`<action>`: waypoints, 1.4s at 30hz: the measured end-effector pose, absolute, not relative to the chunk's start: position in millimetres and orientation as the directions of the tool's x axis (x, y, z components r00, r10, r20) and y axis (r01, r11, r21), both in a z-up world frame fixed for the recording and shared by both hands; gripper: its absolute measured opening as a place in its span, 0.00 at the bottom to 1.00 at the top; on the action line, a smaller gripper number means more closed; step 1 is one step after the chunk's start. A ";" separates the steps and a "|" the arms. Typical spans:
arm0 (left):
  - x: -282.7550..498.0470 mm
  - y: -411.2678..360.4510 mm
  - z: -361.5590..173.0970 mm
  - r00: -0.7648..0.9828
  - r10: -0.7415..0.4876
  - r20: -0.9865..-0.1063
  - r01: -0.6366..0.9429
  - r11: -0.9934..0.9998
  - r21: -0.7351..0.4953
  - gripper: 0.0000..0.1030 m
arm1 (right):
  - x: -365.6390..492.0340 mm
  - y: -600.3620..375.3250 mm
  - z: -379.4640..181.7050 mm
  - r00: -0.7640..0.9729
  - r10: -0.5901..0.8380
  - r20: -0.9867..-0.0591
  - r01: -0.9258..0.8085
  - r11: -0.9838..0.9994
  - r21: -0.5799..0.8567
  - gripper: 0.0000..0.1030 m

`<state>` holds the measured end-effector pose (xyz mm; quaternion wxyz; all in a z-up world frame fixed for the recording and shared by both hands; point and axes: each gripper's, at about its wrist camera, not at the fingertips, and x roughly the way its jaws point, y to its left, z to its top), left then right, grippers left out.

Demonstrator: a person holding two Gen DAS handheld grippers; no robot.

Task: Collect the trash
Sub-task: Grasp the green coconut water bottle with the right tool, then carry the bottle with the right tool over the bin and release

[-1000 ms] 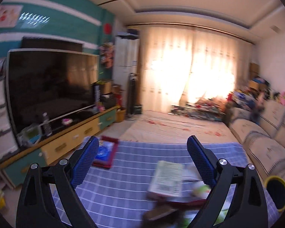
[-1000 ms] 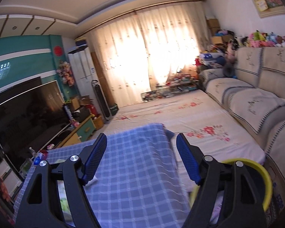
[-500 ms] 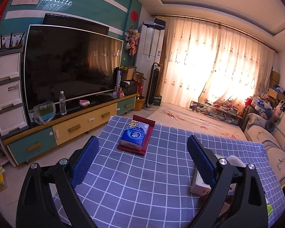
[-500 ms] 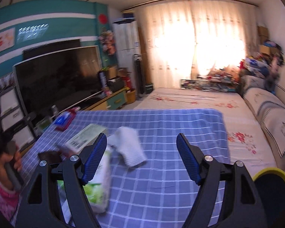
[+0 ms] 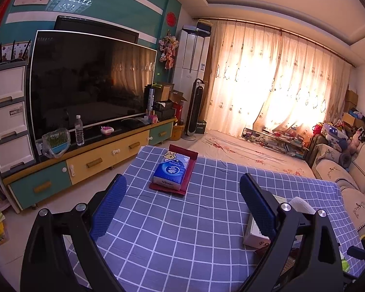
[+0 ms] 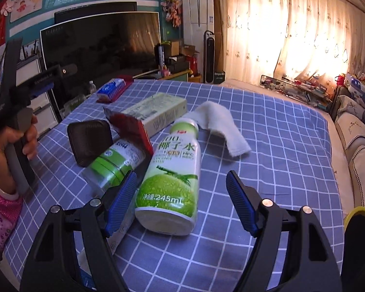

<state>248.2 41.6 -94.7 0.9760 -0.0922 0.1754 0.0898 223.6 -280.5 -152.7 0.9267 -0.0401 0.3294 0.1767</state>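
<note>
The counter (image 6: 267, 131) wears a blue checked cloth; on it lie a coconut-water bottle (image 6: 170, 182), a white towel (image 6: 221, 124), a long carton (image 6: 155, 114) and a tissue pack (image 5: 171, 169).

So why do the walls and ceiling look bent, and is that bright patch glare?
Both wrist views come through a fisheye lens, so straight lines bow and the corners go black. In the left wrist view the sunlit curtains wash out to white. In the right wrist view the curtains do the same, while the bottle close by stays sharp, its label readable.

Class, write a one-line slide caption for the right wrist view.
Open right gripper nears a lying coconut water bottle among trash on the checked tablecloth.
</note>
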 end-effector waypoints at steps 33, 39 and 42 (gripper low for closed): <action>246.2 33.1 -96.9 0.925 0.136 -0.354 -0.188 0.975 -0.116 0.90 | 183.3 -348.1 -64.2 0.793 0.362 -0.490 -0.319 0.932 0.173 0.48; 246.5 30.2 -97.6 0.925 0.137 -0.353 -0.183 0.978 -0.099 0.90 | 177.6 -358.2 -66.5 0.786 0.373 -0.492 -0.307 0.928 0.212 0.47; 247.3 28.9 -97.6 0.925 0.134 -0.357 -0.179 0.979 -0.095 0.90 | 170.8 -372.0 -57.6 0.811 0.356 -0.465 -0.282 0.933 0.222 0.47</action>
